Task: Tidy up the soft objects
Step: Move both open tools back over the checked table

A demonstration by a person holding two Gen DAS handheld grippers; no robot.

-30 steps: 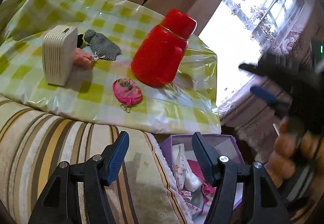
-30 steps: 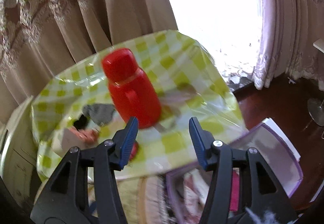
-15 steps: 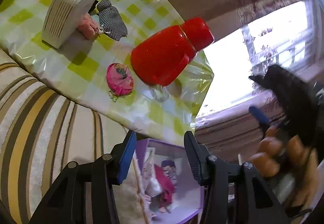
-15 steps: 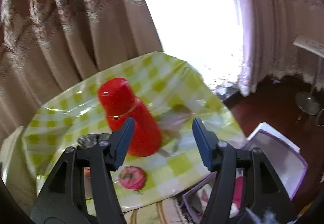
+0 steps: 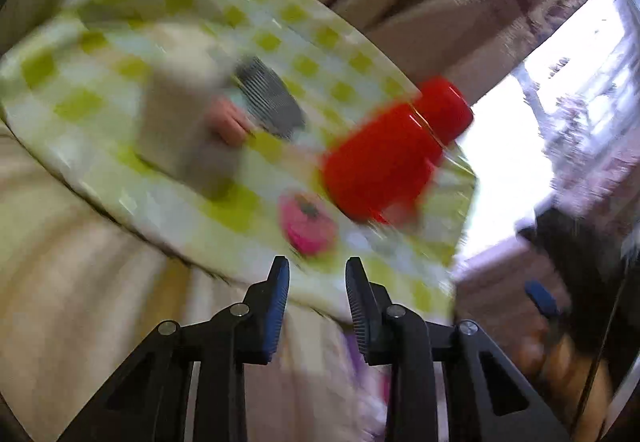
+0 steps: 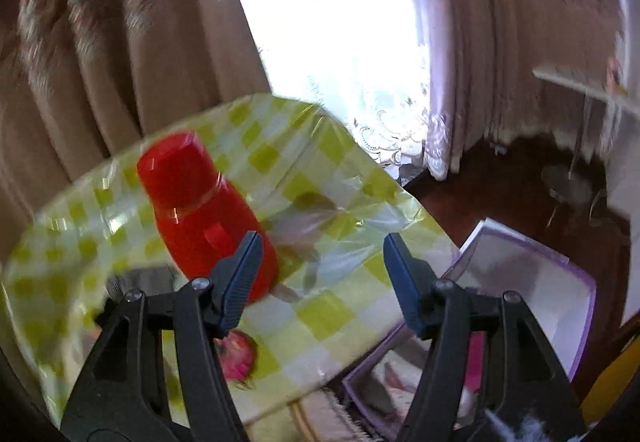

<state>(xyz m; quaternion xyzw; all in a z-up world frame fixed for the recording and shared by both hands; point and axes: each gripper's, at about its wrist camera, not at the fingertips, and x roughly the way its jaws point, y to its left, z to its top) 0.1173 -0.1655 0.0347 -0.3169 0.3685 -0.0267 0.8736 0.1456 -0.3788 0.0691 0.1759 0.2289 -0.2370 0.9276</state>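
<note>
A round pink pouch (image 5: 306, 226) lies on the green-checked tablecloth (image 5: 120, 42), just beyond my left gripper (image 5: 316, 290), which is open and empty with its jaws fairly close. A grey checked soft toy (image 5: 266, 100) and a pink soft item (image 5: 228, 122) lie further back beside a white box (image 5: 180, 114). The left view is blurred. My right gripper (image 6: 320, 278) is open and empty above the table's near edge. The pink pouch (image 6: 238, 356) shows below its left finger. A purple box (image 6: 520, 306) holding soft items stands on the floor at lower right.
A red flask (image 5: 392, 158) stands on the table right of the pouch; it also shows in the right wrist view (image 6: 200, 210). A striped sofa cushion (image 5: 80, 282) lies in front of the table. Curtains (image 6: 120, 42) and a bright window stand behind.
My left gripper has swung from over the purple box toward the pink pouch, and its jaws have narrowed. My right gripper has lifted slightly and opened wider.
</note>
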